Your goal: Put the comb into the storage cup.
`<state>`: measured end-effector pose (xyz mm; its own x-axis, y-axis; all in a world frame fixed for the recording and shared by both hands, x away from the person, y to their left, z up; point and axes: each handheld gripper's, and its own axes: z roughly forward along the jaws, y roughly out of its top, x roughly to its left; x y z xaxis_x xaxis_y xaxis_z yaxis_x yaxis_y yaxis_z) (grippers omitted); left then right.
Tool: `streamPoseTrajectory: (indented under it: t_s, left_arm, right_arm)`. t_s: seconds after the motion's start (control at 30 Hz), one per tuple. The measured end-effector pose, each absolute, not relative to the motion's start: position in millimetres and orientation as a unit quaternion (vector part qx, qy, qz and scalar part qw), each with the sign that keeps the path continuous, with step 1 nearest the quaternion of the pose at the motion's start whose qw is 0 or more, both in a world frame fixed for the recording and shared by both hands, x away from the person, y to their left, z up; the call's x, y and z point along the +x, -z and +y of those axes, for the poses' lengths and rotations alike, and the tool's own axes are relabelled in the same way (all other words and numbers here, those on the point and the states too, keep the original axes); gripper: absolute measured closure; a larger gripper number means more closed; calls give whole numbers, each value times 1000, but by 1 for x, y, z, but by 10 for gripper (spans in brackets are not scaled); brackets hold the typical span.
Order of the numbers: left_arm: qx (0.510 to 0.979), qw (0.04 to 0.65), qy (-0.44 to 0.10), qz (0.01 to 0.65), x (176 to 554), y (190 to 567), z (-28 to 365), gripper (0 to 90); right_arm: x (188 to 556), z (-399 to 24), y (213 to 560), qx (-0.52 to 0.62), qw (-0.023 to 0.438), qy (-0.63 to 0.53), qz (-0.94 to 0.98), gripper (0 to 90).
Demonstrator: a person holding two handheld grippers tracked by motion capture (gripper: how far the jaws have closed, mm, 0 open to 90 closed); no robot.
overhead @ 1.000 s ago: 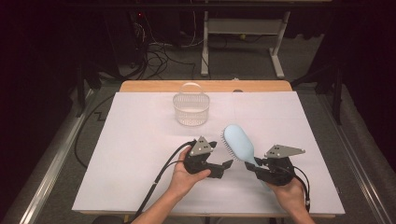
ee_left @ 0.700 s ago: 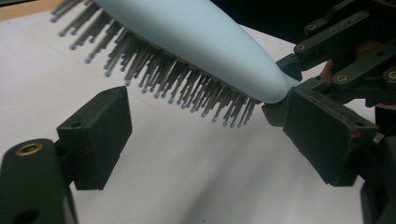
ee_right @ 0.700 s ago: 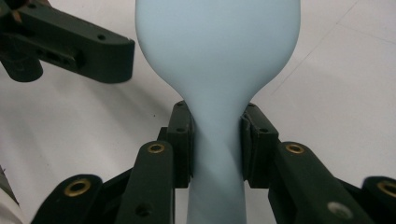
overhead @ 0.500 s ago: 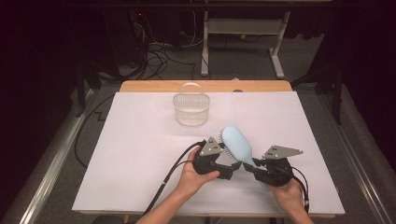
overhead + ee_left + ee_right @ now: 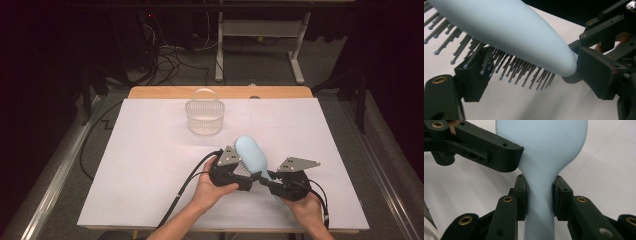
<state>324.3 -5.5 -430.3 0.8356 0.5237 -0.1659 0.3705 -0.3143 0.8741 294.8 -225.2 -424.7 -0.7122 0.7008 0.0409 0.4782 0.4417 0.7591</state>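
Note:
A light blue hairbrush (image 5: 251,154) is held off the white table sheet (image 5: 145,170), head pointing away from me. My right gripper (image 5: 266,181) is shut on its narrow neck; in the right gripper view both pads press the neck (image 5: 539,192). My left gripper (image 5: 246,175) has come in from the left, and its open jaws stand around the brush head (image 5: 511,32). One of its pads (image 5: 474,72) sits among the grey bristles, the other pad (image 5: 596,72) lies close beside the smooth back. One left jaw also crosses the right gripper view.
A clear plastic basket (image 5: 204,117) with a handle stands upright on the sheet beyond the brush. A wooden table edge (image 5: 220,92) runs along the back. Black cables trail from both grippers toward the front edge.
My left gripper has moved right, up to the brush, and its jaws now straddle the brush head. The right gripper has kept still with the brush.

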Motion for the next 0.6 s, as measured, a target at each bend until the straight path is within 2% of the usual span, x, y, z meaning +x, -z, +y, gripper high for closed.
streamPoseTrajectory:
  t_s: [0.33, 0.6]
  left_arm:
    - [808, 514, -71, 277, 324, 429, -9, 151]
    - [806, 520, -68, 275, 325, 428, -10, 178]
  right_arm:
    - [293, -222, 424, 344, 145, -398, 838, 700]
    - [292, -220, 425, 343, 142, -398, 839, 700]
